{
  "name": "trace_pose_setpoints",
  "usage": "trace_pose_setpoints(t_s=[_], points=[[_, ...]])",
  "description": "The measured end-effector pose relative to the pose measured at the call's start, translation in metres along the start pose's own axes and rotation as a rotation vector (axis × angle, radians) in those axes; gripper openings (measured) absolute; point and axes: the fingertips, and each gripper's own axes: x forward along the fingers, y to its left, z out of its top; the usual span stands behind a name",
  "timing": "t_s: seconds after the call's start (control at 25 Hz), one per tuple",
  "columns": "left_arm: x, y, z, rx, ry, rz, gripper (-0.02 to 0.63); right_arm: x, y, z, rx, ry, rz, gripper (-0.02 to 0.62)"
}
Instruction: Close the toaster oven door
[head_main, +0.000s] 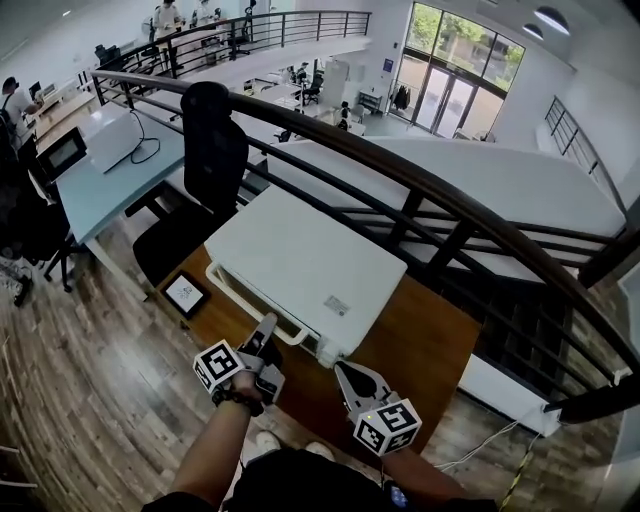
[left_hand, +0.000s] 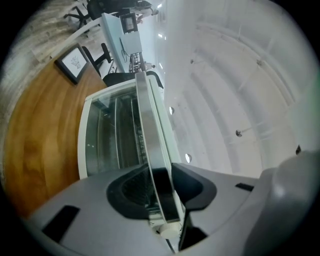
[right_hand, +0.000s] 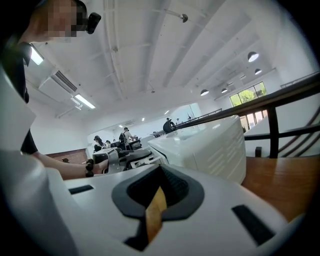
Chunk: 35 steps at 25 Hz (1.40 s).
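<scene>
Head view: toaster oven (head_main: 305, 268) on surface (head_main: 425, 345), long axis diagonal, front facing near-left; left claw (head_main: 266, 328) at door handle (head_main: 235, 293), right claw (head_main: 342, 372) beside near corner. Left gripper view: claw pinching door handle. Right gripper view: claw pressed together.

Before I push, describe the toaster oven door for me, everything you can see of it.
The door is a glass pane in a white frame, with rack wires showing through. A long pale handle runs along its top edge, standing off from it. The door stands upright at the front of the toaster oven; whether it is fully seated is unclear. The left tongs are shut on the handle.
</scene>
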Motion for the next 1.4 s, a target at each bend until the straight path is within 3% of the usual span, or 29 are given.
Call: trace_pose_setpoints(t_s=[0.24,0.48,0.6,0.68,0.84,0.96,1.16,1.28,1.4], points=[[0.002,0.001,-0.001,0.008,-0.008,0.023,0.137,-0.013,-0.013,0.008,0.011,-0.03,-0.035,-0.003],[0.009,-0.004,-0.005,0.01,-0.028,-0.026,0.137,-0.019,-0.013,0.008,0.02,-0.036,-0.028,-0.003],[0.004,-0.004,-0.005,0.107,-0.02,0.011,0.143,-0.021,-0.01,0.011,0.012,-0.044,-0.01,-0.003],[-0.004,-0.002,0.004,0.182,-0.027,0.047,0.183,-0.018,-0.007,0.015,-0.002,-0.048,0.001,-0.003],[-0.017,-0.006,0.012,0.149,-0.059,0.045,0.215,-0.013,-0.004,0.02,-0.024,-0.05,0.02,-0.003],[-0.027,-0.009,0.014,0.185,-0.064,0.057,0.218,-0.01,-0.001,0.026,-0.034,-0.062,0.039,-0.003],[-0.05,-0.031,0.017,0.312,-0.077,0.052,0.211,-0.01,0.004,0.038,-0.061,-0.084,0.074,-0.003],[-0.067,-0.048,0.021,0.488,-0.073,0.077,0.07,-0.009,0.006,0.045,-0.09,-0.09,0.08,-0.003],[-0.088,-0.06,0.026,0.613,-0.084,0.095,0.024,-0.008,0.008,0.052,-0.116,-0.102,0.087,-0.003]])
